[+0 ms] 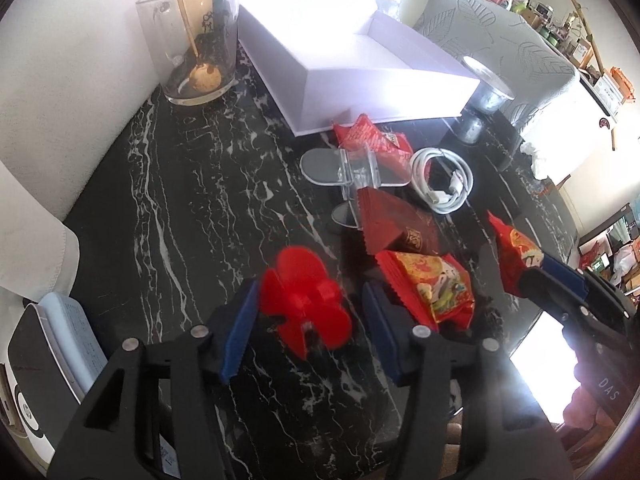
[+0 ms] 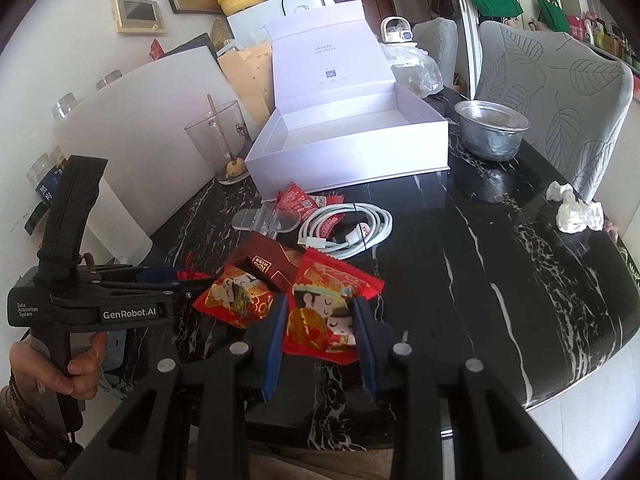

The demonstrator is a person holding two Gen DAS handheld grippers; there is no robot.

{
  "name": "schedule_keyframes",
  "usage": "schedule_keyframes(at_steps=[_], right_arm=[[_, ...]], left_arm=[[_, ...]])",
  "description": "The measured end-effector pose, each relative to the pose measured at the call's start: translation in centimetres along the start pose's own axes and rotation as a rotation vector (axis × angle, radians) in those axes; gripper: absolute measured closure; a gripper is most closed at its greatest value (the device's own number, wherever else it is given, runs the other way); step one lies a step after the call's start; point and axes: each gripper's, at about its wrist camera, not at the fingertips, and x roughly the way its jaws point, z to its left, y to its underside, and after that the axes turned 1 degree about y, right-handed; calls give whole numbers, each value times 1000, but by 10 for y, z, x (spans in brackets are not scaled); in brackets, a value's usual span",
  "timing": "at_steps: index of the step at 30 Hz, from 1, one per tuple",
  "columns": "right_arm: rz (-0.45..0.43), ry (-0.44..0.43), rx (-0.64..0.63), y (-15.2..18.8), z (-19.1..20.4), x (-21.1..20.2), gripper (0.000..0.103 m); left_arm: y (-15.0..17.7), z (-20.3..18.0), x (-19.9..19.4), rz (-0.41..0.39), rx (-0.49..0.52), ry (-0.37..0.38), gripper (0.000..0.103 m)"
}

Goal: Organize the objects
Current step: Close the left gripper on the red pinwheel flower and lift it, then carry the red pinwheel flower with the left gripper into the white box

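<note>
A red flower-shaped plastic piece point(image 1: 306, 306), blurred, sits between the blue pads of my left gripper point(image 1: 312, 292). Its left edge is at the left pad and a gap shows at the right pad, so the jaws stand open over the black marble table point(image 1: 180, 200). My right gripper point(image 2: 319, 302) is shut on a red cartoon snack packet point(image 2: 324, 320), seen from the left wrist as the same packet point(image 1: 516, 252). A second cartoon packet point(image 2: 236, 300) and a dark red packet point(image 2: 272, 264) lie just ahead. The open white box point(image 2: 348, 160) stands behind them.
A white coiled cable point(image 2: 348, 228), a clear acrylic stand point(image 2: 268, 220) and another red packet point(image 2: 296, 200) lie before the box. A glass cup with a stick point(image 2: 218, 140) is at the left, a metal bowl point(image 2: 490, 132) and crumpled tissue point(image 2: 576, 212) at the right.
</note>
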Motion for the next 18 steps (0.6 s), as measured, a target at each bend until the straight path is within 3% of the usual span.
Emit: schedule_keyframes(at_steps=[3,5,7,8,18], right_arm=[[1,4,1,0,-1,0,71],[2,5,5,0,-2,0,71],[3,6,5,0,-2,0,71],[3,5,5,0,-2,0,71],[-13,-16,-7,-2,2,-4,71]], left_arm=[[0,0,-1,-20,10,10,53],[0,2,-1,-20,4,8,65],[-1,1,-2,-24,21,-9,67],[-1,0,-3,-25,28,-9,82],[-4,2,-14,-39,26,20,97]])
